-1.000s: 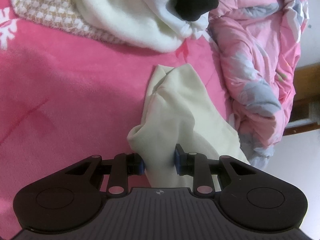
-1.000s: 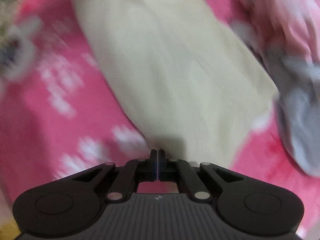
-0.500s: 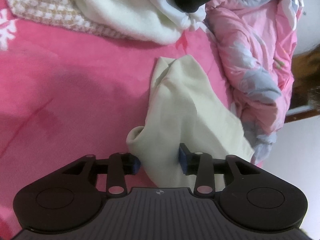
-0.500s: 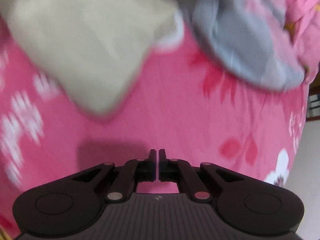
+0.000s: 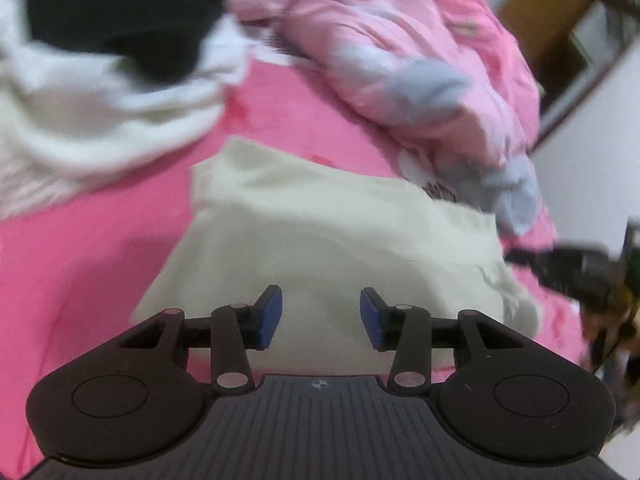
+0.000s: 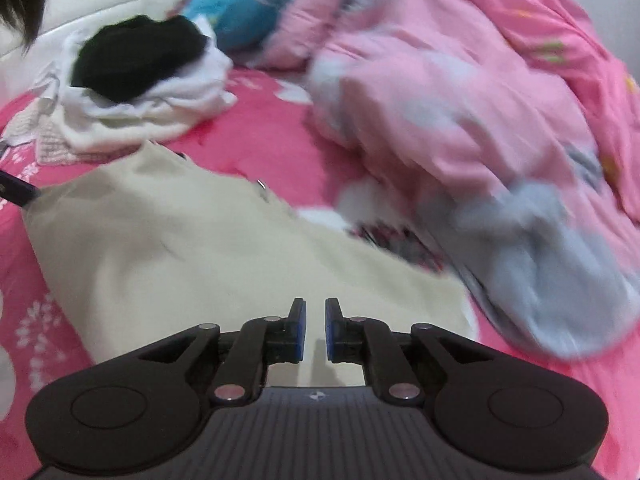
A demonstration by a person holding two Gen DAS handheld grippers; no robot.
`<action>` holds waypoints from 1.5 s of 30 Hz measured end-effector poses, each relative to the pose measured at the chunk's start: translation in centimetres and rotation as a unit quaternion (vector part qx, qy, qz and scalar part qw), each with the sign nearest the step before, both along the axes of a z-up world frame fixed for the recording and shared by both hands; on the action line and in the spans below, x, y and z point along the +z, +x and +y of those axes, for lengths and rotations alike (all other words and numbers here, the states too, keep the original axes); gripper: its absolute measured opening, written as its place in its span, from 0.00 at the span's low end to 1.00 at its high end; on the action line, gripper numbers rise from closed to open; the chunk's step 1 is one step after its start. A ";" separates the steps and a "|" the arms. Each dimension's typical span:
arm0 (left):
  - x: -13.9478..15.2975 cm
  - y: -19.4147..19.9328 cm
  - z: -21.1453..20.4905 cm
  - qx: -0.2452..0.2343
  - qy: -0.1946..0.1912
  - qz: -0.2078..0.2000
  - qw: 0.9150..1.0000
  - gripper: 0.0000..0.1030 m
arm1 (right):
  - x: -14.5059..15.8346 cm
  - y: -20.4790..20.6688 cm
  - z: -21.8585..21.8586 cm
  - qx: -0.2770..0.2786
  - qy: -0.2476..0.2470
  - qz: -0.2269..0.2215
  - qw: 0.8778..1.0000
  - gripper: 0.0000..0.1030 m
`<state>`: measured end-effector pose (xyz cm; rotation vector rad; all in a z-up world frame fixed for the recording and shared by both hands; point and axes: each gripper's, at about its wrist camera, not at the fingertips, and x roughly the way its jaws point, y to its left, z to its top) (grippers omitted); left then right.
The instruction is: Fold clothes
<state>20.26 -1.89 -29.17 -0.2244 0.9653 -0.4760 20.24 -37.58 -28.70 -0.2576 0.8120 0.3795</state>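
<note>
A cream garment [image 5: 328, 240] lies flat on the pink bedspread [image 5: 80, 264]; it also shows in the right wrist view [image 6: 180, 248]. My left gripper [image 5: 321, 316] is open and empty, hovering over the garment's near edge. My right gripper [image 6: 315, 328] is slightly open with a narrow gap and empty, over the garment's near edge. The right gripper shows blurred at the right edge of the left wrist view [image 5: 580, 272]. The left gripper's tip pokes in at the left edge of the right wrist view [image 6: 16, 192].
A pile of white and black clothes [image 6: 140, 80] lies at the back left, with a blue item [image 6: 240, 4] behind it. A bunched pink and grey quilt [image 6: 480, 120] fills the right side. A white headboard [image 6: 100, 0] stands at the back.
My left gripper let go of the cream garment, opened wide and pulled back. The garment now lies flatter. My right gripper swung round to face the garment and opened slightly.
</note>
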 end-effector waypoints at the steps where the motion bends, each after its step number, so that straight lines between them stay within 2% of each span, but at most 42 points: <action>1: -1.0 0.5 -0.9 -0.009 0.019 -0.010 1.000 0.42 | -0.5 0.9 0.5 -0.001 0.005 -0.004 1.000 0.08; 2: -2.0 0.8 -1.6 -0.014 0.041 -0.016 0.999 0.42 | -1.3 1.7 0.6 -0.007 0.003 0.000 1.000 0.08; 4: -4.1 1.3 -2.2 -0.018 0.071 -0.018 0.997 0.43 | -4.3 3.7 0.2 -0.031 -0.038 0.004 0.999 0.08; 5: -4.7 1.4 -2.3 -0.020 0.072 -0.020 0.997 0.43 | -6.0 4.7 -0.2 -0.047 -0.061 0.006 0.997 0.08; 6: -5.0 1.4 -2.3 -0.016 0.069 -0.026 0.997 0.44 | -7.2 5.4 -1.0 -0.056 -0.062 0.012 0.996 0.07; 9: -4.5 1.4 -2.0 -0.006 0.062 -0.028 0.998 0.44 | -6.3 6.2 -1.5 -0.075 -0.060 0.016 0.995 0.08; 11: -3.8 1.3 -1.8 -0.001 0.059 -0.041 0.997 0.44 | -4.6 5.7 -1.0 -0.092 -0.061 0.007 0.994 0.09; 15: -3.3 1.9 -1.7 0.006 0.067 -0.068 0.995 0.44 | -1.9 4.7 1.8 -0.055 0.006 -0.012 0.998 0.08; 18: -4.6 3.5 -1.7 0.010 0.070 -0.069 0.995 0.44 | -2.9 5.7 4.5 -0.025 0.035 -0.011 0.999 0.08; 22: -6.9 5.3 -0.7 0.043 0.060 -0.040 0.996 0.39 | -7.5 8.7 5.5 -0.062 0.015 0.024 0.998 0.06; 26: -6.5 4.7 0.3 0.056 0.046 -0.036 0.997 0.40 | -5.7 8.0 6.0 -0.081 -0.011 0.005 0.997 0.08; 30: -5.4 3.9 1.3 0.057 0.049 -0.052 0.996 0.44 | -2.5 6.3 7.5 -0.048 0.026 -0.013 0.998 0.08; 34: -6.2 4.6 2.3 0.063 0.054 -0.040 0.996 0.42 | -4.9 8.2 9.0 -0.063 0.028 0.019 0.997 0.06; 37: -5.0 5.1 2.4 0.063 0.045 -0.041 0.996 0.42 | -5.7 9.4 9.9 -0.089 0.040 0.038 0.995 0.06; 42: -4.2 6.8 -0.4 0.010 0.030 -0.057 0.998 0.43 | -0.9 6.8 7.8 -0.152 0.065 0.014 0.986 0.07; 45: -3.8 7.9 -2.2 -0.025 0.021 -0.067 0.997 0.43 | -0.3 5.5 6.0 -0.183 0.061 0.024 0.981 0.08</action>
